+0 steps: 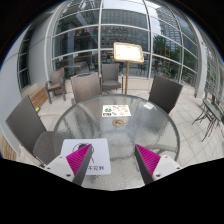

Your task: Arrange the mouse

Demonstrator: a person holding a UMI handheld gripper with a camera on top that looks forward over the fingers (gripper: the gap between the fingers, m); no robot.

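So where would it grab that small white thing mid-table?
Likely across its two sides, approaching low from the near edge: the small white object lies flat on the glass table, beyond the open gripper. Its shape is too small to tell.

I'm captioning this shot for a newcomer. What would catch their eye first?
The round glass table just ahead of the open gripper, with a small mouse and a card near its middle. Chairs ring it. Beyond stands a sign before tall glass walls.
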